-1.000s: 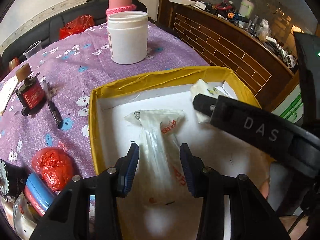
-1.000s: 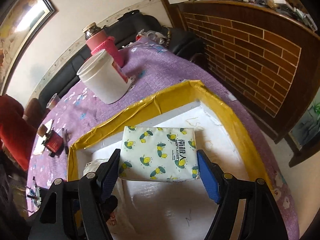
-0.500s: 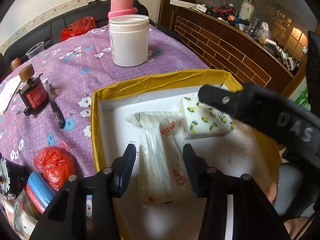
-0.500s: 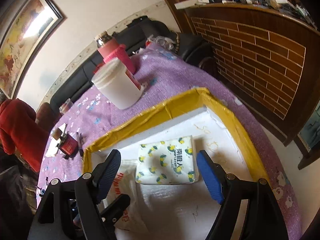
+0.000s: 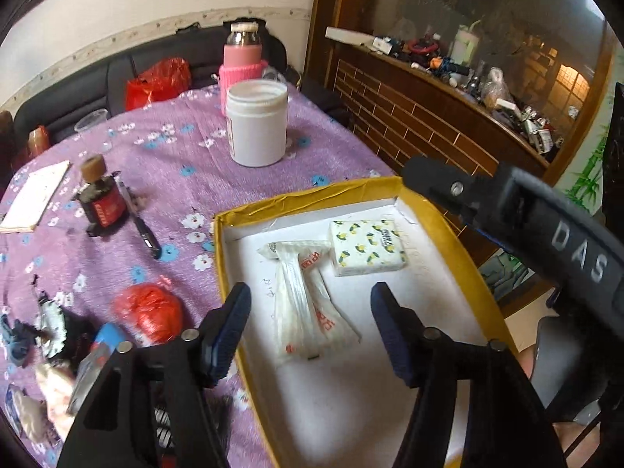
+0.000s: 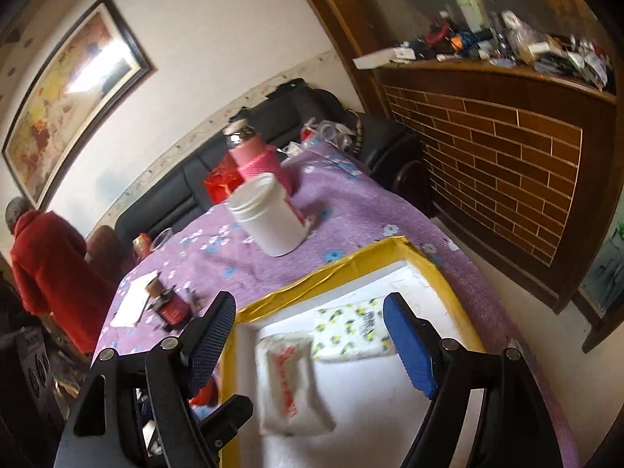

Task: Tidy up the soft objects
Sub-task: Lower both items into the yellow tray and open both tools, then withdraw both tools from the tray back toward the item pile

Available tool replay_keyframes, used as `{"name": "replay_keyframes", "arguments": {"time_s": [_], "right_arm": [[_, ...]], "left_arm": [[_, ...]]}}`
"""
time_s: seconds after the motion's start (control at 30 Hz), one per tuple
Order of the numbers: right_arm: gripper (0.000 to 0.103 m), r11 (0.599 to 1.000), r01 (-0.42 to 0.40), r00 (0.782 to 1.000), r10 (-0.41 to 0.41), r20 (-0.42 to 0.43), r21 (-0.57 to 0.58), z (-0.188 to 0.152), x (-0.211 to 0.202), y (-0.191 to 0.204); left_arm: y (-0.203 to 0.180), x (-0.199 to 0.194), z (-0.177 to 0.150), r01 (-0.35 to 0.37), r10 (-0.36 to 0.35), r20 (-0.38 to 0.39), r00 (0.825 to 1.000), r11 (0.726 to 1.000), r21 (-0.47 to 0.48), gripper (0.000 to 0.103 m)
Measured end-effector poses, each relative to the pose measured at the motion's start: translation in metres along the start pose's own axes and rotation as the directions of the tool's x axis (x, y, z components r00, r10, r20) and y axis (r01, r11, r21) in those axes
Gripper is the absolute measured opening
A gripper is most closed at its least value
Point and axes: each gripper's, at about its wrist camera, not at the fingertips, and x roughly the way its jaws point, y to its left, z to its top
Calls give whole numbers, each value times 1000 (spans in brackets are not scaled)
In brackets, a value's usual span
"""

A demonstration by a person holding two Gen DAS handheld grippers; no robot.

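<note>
Tissue pack (image 5: pixel 366 247) with a yellow lemon print lies flat on the white floor of the box (image 5: pixel 308 199), near the far right corner. Just beside it, on its left, lies a clear plastic bag (image 5: pixel 308 304) with red print, long and a little wrinkled; its upper corner is very close to the pack, but I cannot tell if they touch. In the right wrist view the same two things lie side by side, the bag (image 6: pixel 290 382) nearer to the camera and the pack (image 6: pixel 353 331) behind it.

The box has yellow taped walls and stands on a table with a purple flowered cloth (image 5: pixel 187 179).

The left gripper (image 5: pixel 308 331) hangs above the bag with its jaws spread; they have just been opening, and nothing is pinched between them. The right gripper (image 6: pixel 312 343) is also above the box, jaws wide apart and empty, its black arm crossing the right side of the left view.

On the cloth outside the box stand a white jar (image 5: pixel 257 123), a pink bottle (image 5: pixel 242 64), a small dark bottle (image 5: pixel 99 195) and a pen (image 5: pixel 142 228). A crumpled red bag (image 5: pixel 150 312) lies near the left wall of the box.
</note>
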Motion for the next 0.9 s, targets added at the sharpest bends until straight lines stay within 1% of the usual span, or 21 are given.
{"name": "replay_keyframes", "arguments": {"time_s": [0.2,0.4,0.47,0.53,0.67,0.9], "right_arm": [[84,998,-35,999,36,20,-42,-23,-38,22],[86,993,-62,997,65,30,-99,-56,-78,48],[87,990,-71,997,74,22,-120,-70,-87,59],[87,987,-75,997,77,11,-142,-83,-93,67],[88,977,-90,996,89,-15,-193,-113,-105,86],[88,959,-110,993,93,-75,-261,-162,-98,106]], "left_arm": [[8,-38,-20,16,-16,35,999,1000,3,66],[23,-76,-57,28,-28,64,998,1000,10,67],[31,-89,-73,31,-32,77,996,999,18,71],[38,-101,-89,32,-34,93,995,999,27,75],[52,-118,-118,37,-41,104,994,998,41,75],[80,-132,-163,60,-66,105,992,996,60,78]]}}
